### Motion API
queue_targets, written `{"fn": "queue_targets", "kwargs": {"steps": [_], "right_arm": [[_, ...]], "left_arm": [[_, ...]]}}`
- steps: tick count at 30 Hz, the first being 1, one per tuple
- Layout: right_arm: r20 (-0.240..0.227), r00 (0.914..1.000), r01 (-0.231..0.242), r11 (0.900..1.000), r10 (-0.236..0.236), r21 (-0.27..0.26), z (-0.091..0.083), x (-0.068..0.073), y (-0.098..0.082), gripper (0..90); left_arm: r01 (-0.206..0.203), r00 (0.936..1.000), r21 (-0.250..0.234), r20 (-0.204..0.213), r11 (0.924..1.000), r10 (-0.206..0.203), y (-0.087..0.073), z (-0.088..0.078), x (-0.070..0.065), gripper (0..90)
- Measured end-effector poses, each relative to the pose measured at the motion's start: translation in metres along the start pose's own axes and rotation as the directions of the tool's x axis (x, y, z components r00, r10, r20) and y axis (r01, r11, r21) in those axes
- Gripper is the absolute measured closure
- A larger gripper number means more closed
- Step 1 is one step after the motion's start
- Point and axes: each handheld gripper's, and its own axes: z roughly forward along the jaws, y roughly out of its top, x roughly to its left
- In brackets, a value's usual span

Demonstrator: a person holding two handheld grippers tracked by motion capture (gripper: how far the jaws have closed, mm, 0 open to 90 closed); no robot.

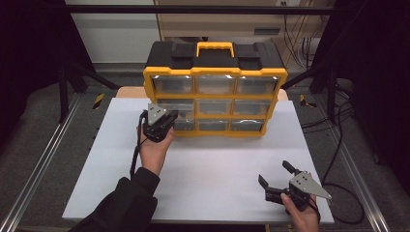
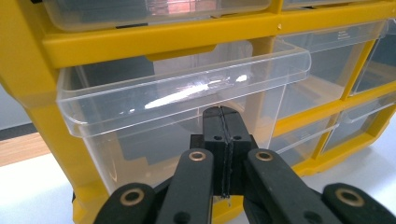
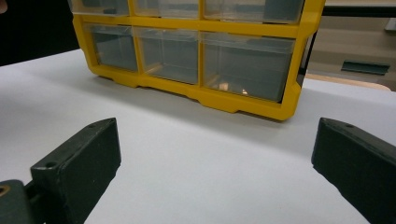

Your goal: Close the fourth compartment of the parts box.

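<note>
A yellow and black organizer [image 1: 215, 63] with clear drawers stands at the back of the white table [image 1: 208, 164]. My left gripper [image 1: 170, 116] is at its left column, held by a hand in a dark sleeve. In the left gripper view the left gripper [image 2: 223, 116] is shut, jaws pressed together, tips against the front of a clear drawer [image 2: 187, 93] just under its lip. That drawer sticks out a little from the yellow frame [image 2: 154, 37]. My right gripper [image 1: 273, 172] rests near the table's front right, open, with nothing between the jaws of the right gripper [image 3: 215, 154], facing the organizer [image 3: 243, 100].
Black frame posts and loose cables [image 1: 338, 145] stand to the right of the table. A metal rail [image 1: 43, 159] runs along the left side. Bare white tabletop lies between the two grippers.
</note>
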Motion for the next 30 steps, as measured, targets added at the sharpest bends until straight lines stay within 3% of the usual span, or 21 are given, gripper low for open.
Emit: {"fn": "queue_targets", "kwargs": {"steps": [30], "right_arm": [[-0.002,1.0000,-0.004,1.000,0.004,-0.003,-0.0002,-0.0003,0.0001,1.6]], "left_arm": [[-0.032,0.9995,0.000,-0.006,0.9995,0.032,0.0049,0.0089,-0.0025,90.0]]}}
